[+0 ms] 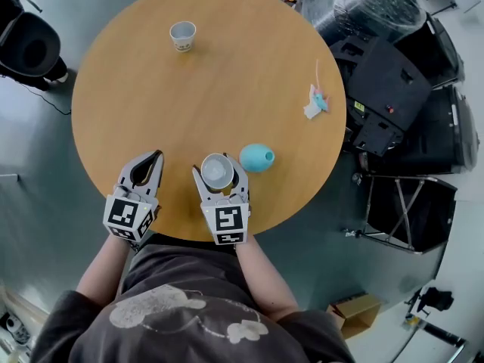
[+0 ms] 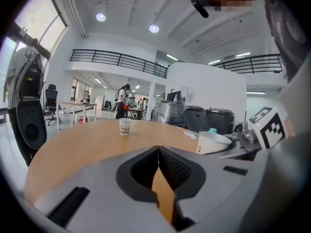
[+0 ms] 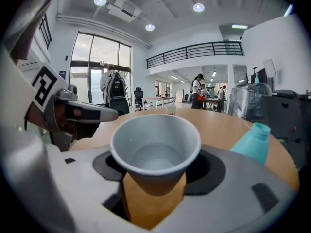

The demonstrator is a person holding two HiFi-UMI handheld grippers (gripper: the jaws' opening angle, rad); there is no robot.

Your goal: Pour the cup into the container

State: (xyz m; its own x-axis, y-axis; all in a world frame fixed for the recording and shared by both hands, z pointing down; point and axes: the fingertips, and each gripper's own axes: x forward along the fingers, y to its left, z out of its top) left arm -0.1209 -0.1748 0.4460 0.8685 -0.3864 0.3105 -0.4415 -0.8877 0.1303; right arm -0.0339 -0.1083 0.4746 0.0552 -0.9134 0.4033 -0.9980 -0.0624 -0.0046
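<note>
A: What sits round the cup [image 1: 217, 172]?
B: A teal container [image 1: 256, 157] just right of it; a small toy [image 1: 315, 102] near the bench's [image 1: 151, 104] right edge; a second paper cup [image 1: 182, 35] at the far side.
A: And the cup itself?
B: Clamped in the right gripper [image 1: 218, 166] by the near edge, upright, mouth up; left gripper [image 1: 156, 156] closed, empty.

The left gripper [image 1: 156, 156] and right gripper [image 1: 219, 169] are pale grey moulded plastic, each with two broad jaws tapering to a tip. Their inner pads [image 2: 173, 168] are black and ribbed. Each carries a white marker cube [image 1: 128, 216] at the rear, printed with black square patterns. The person wears a loose dark grey top [image 1: 189, 339] with a pale print [image 1: 151, 308] across the chest, and its sleeves [image 1: 64, 320] leave the forearms uncovered.
</note>
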